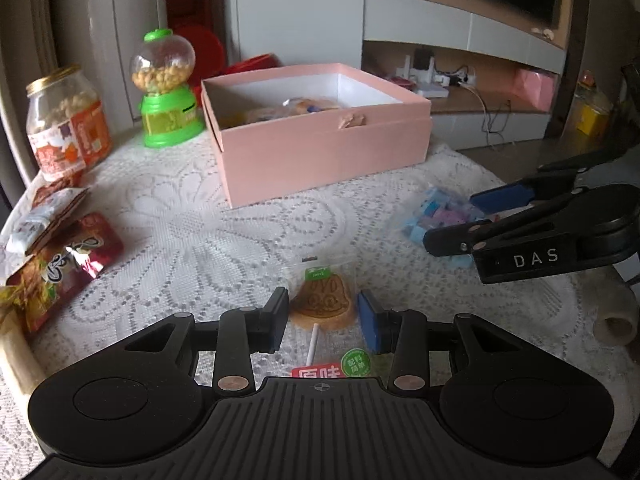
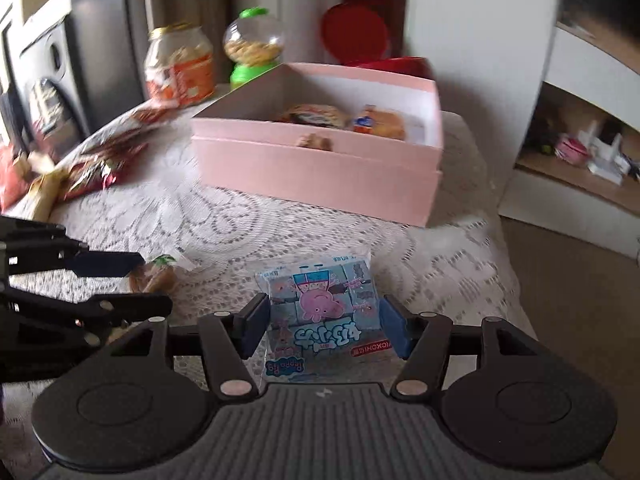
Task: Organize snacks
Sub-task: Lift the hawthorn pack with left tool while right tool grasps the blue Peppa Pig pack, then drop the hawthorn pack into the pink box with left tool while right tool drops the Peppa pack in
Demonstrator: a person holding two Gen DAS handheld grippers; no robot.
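"DAS" on right gripper (image 1: 454, 222)

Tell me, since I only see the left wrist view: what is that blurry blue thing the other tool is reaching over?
Observer: It's a blue packet printed with a pink cartoon pig.
Visitor: Has the tool got hold of it?
Observer: The packet sits between the right fingers, and both pads look to be touching its sides.
Visitor: What's inside the box behind it?
Observer: The pink box holds two wrapped pastries side by side, a dark-topped one and a golden one.
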